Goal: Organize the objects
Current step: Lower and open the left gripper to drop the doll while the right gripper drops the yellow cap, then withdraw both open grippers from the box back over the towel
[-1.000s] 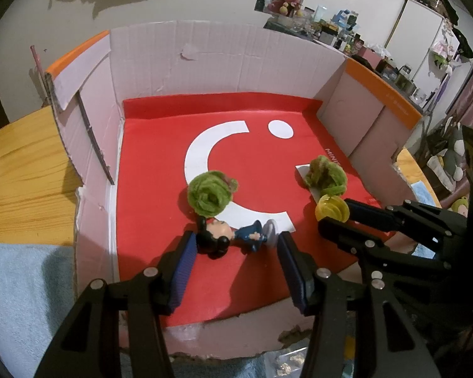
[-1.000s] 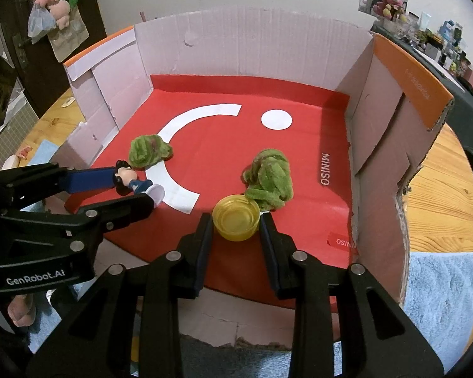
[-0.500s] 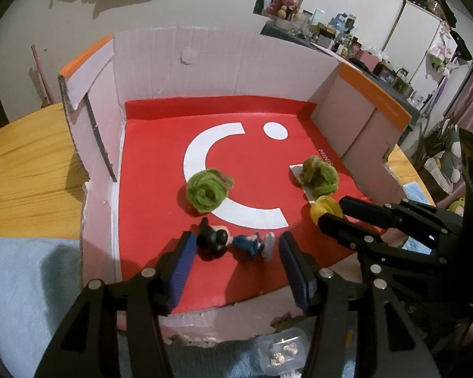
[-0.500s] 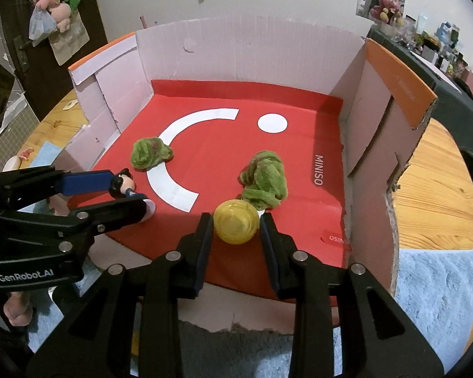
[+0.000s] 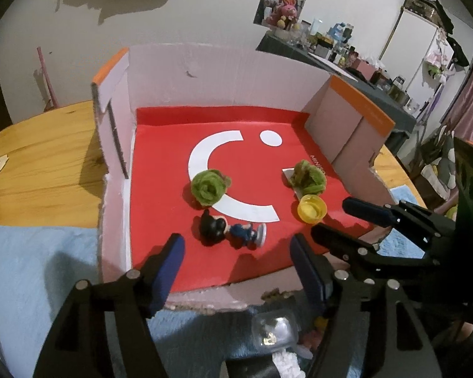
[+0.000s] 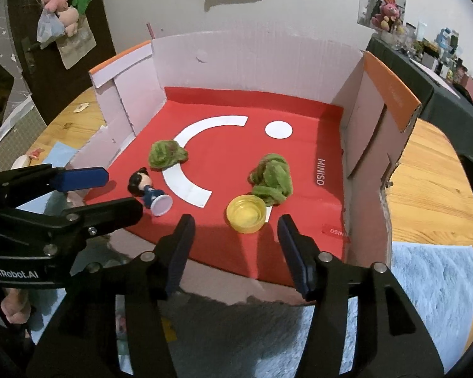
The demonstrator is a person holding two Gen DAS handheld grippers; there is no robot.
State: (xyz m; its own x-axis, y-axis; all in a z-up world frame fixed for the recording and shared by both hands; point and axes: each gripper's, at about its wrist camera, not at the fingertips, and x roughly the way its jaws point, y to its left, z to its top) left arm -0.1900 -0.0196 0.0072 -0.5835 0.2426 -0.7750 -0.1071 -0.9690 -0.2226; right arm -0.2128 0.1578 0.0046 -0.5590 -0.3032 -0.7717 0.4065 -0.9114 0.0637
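A small doll figure [image 5: 230,230] with black hair and blue clothes lies on the red floor of the cardboard box [image 5: 224,75]; it also shows in the right wrist view [image 6: 148,192]. A yellow cap [image 6: 245,213] lies open side up near the box's front, and shows in the left wrist view [image 5: 312,208]. My left gripper [image 5: 236,261] is open and empty, just short of the doll. My right gripper [image 6: 235,252] is open and empty, just short of the cap.
Two green fuzzy bundles [image 5: 208,186] [image 5: 307,178] lie on the box floor. The box walls stand on three sides; the low front edge [image 6: 230,286] is below my fingers. Blue cloth [image 5: 37,271] and a small clear container [image 5: 276,330] lie in front of the box.
Both grippers have opened and pulled back toward the box's front. The doll and the yellow cap now lie free on the red floor.
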